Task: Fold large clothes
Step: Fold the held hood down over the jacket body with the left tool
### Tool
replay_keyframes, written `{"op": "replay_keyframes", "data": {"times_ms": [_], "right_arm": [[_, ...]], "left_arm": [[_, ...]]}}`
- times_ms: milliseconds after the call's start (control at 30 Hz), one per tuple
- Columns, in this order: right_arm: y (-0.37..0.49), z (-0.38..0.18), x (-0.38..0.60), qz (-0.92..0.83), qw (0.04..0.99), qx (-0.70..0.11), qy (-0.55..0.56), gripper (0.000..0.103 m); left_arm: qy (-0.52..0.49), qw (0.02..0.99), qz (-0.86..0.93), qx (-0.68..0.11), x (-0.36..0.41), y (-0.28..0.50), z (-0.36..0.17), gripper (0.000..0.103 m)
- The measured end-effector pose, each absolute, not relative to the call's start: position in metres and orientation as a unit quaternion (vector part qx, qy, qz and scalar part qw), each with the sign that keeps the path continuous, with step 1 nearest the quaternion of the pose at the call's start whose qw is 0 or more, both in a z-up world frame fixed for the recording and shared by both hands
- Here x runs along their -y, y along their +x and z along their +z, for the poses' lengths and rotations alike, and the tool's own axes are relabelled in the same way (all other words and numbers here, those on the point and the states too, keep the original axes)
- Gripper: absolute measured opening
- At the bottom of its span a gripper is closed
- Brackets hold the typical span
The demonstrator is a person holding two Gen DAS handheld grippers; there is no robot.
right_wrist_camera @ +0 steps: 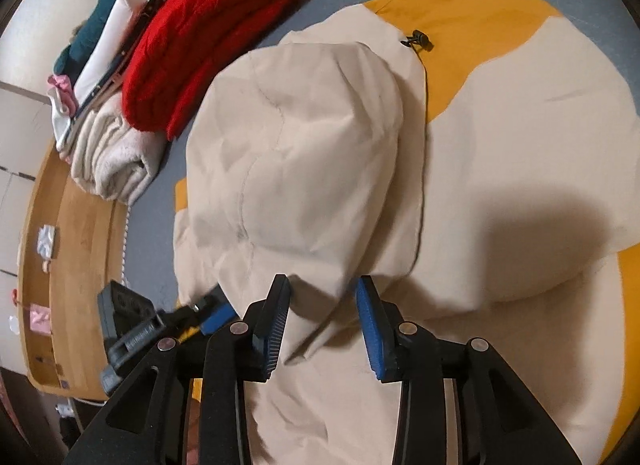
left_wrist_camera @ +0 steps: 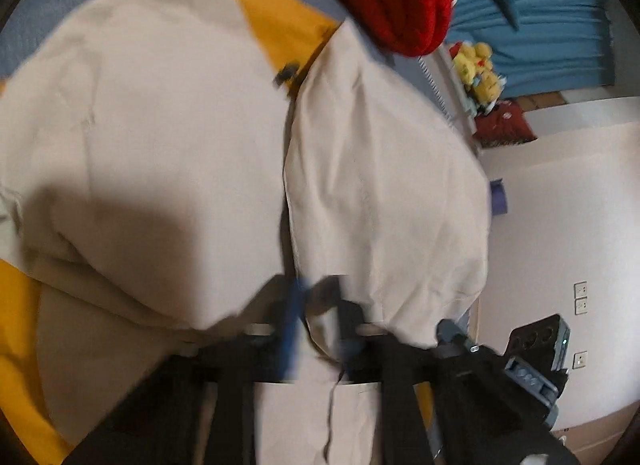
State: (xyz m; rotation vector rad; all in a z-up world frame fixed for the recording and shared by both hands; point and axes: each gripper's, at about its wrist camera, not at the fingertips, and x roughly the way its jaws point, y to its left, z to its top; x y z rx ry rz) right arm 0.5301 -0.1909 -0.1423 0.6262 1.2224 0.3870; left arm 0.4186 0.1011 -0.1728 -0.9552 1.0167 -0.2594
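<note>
A large beige and yellow jacket (right_wrist_camera: 500, 153) lies spread on a grey-blue bed. Its beige hood (right_wrist_camera: 304, 161) is folded over the body. My right gripper (right_wrist_camera: 324, 305) is open, its fingers on either side of the hood's near edge, with a fold of beige cloth between them. In the blurred left wrist view the same jacket (left_wrist_camera: 160, 153) fills the frame. My left gripper (left_wrist_camera: 320, 321) sits low at the jacket's near edge with beige cloth between its fingers; blur hides whether it grips. The left gripper also shows in the right wrist view (right_wrist_camera: 208, 313), at the hood's left edge.
A folded red knit (right_wrist_camera: 216, 45) lies on a stack of folded clothes, with a rolled cream towel (right_wrist_camera: 116, 157) beside it, left of the jacket. A wooden bed frame (right_wrist_camera: 76, 257) runs along the left. In the left wrist view, plush toys (left_wrist_camera: 476, 69) and a white wall (left_wrist_camera: 568, 225) are at right.
</note>
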Motion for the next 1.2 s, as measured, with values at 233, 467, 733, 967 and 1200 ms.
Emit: {"op": "replay_keyframes", "data": {"times_ms": [233,467,733,967,1200], "right_arm": [[0.518,-0.101,0.207,0.19,0.788,-0.477,0.341,0.002],[0.513,-0.185,0.206,0.093,0.7,-0.625,0.333,0.005],[0.519,-0.127,0.203,0.043,0.791,-0.563,0.235,0.025],[0.537,-0.084,0.189,0.147,0.843,-0.471,0.214,0.034],[0.548,-0.16,0.197,0.12,0.783,-0.561,0.24,0.034]], "left_arm": [[-0.392,0.801,-0.14,-0.431,-0.088,0.408,-0.119,0.002],[-0.298,0.773,-0.07,-0.556,-0.069,0.405,-0.177,0.004],[-0.211,0.836,-0.026,-0.506,-0.061,0.395,-0.117,0.008],[-0.185,0.839,-0.124,-0.496,-0.016,0.398,-0.13,0.01],[-0.214,0.786,-0.116,-0.568,-0.023,0.405,-0.173,0.01]]}}
